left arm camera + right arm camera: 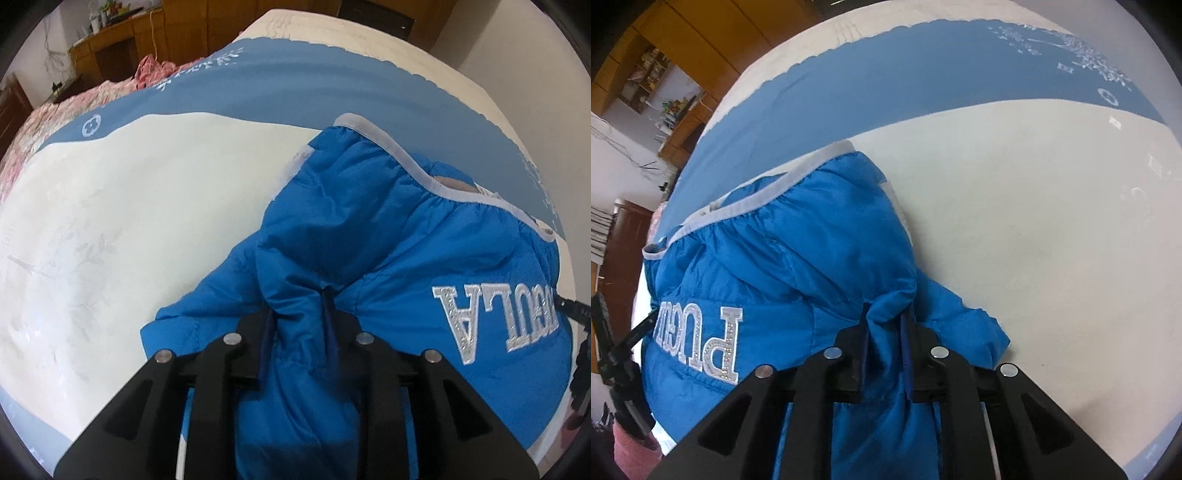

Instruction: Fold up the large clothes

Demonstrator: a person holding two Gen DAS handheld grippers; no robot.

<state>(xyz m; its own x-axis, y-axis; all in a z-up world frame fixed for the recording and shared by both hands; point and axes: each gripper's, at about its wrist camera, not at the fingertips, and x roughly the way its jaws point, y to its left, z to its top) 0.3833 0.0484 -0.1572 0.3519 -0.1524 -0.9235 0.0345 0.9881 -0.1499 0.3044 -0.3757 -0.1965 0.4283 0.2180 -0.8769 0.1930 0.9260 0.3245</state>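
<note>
A bright blue padded jacket [388, 236] with grey trim and silver letters lies on a cream and blue bed cover [129, 206]. My left gripper [299, 306] is shut on a bunched fold of the jacket at its left side. In the right wrist view the same jacket [798, 251] fills the lower left. My right gripper [886, 321] is shut on a fold of it at its right side. The grey-edged hood opening [768, 188] points away from me.
The bed cover [1034, 221] spreads wide on both sides of the jacket. A pink floral quilt [44, 122] lies at the far left. Wooden cabinets [122, 48] stand beyond the bed. A black tripod-like stand [617, 354] is at the left edge.
</note>
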